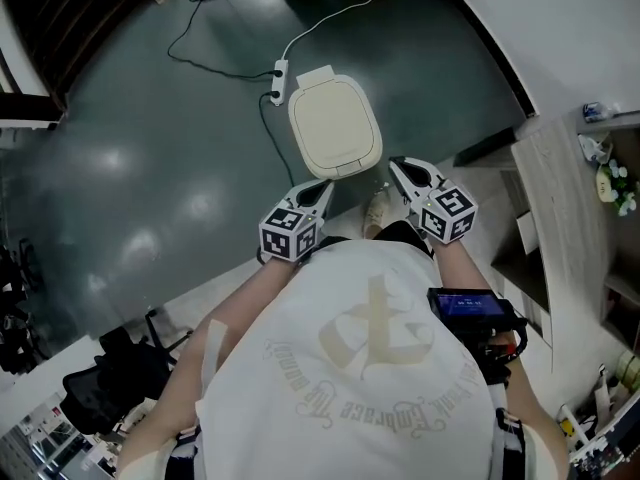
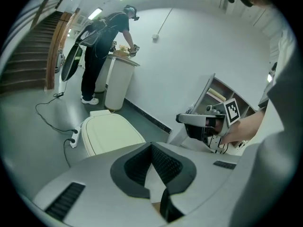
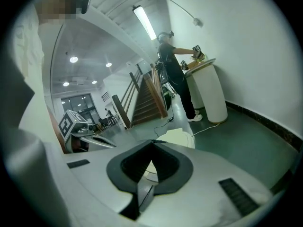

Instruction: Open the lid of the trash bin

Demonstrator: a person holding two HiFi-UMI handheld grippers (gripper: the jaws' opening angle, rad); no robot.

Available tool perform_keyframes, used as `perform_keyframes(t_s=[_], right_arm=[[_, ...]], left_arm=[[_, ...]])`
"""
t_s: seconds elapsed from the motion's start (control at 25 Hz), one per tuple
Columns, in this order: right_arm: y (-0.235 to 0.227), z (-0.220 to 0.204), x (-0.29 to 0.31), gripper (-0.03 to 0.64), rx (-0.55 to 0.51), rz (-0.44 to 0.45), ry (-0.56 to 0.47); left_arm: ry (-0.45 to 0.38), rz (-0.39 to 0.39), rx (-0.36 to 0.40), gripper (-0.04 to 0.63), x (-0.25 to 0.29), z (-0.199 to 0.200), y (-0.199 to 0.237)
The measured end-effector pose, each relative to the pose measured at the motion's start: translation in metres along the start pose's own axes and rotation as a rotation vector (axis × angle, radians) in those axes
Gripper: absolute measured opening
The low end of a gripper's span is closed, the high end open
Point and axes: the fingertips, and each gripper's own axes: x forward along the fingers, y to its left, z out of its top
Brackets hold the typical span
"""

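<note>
The trash bin stands on the dark green floor right in front of me, its cream lid down flat. My left gripper hovers just short of the lid's near left corner, jaws together and holding nothing. At the near right corner my right gripper is likewise shut and empty, also clear of the bin. The left gripper view has the bin ahead to the left of the left gripper, with the right gripper beside it. In the right gripper view only part of the lid peeks past the right gripper.
A white power strip with trailing cables lies on the floor just behind the bin. Wooden shelving stands at my right. Farther off, another person works at a tall white bin near a staircase. A black chair sits behind me.
</note>
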Motion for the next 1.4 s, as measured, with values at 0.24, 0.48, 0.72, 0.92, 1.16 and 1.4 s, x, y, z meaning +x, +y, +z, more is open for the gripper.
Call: perform_keyframes(t_s=[0.24, 0.48, 0.72, 0.92, 1.16, 1.4], right_arm=[[-0.012, 0.006, 0.015, 0.006, -0.027, 0.064, 0.033], [-0.023, 0.003, 0.027, 0.006, -0.044, 0.120, 0.069], [-0.037, -0.008, 0.039, 0.006, -0.024, 0.163, 0.115], [-0.042, -0.016, 0.050, 0.006, -0.013, 0.185, 0.153], [-0.051, -0.017, 0.060, 0.006, 0.003, 0.195, 0.171], [-0.083, -0.029, 0.058, 0.006, 0.022, 0.193, 0.195]], left_arm=[[0.010, 0.050, -0.046, 0.014, 0.018, -0.002, 0.007], [0.035, 0.090, -0.072, 0.014, 0.037, -0.009, 0.010], [0.092, 0.136, -0.042, 0.015, 0.065, -0.018, 0.022], [0.161, 0.177, -0.018, 0.015, 0.085, -0.028, 0.037], [0.250, 0.190, 0.006, 0.014, 0.108, -0.047, 0.048], [0.344, 0.192, 0.011, 0.015, 0.146, -0.070, 0.049]])
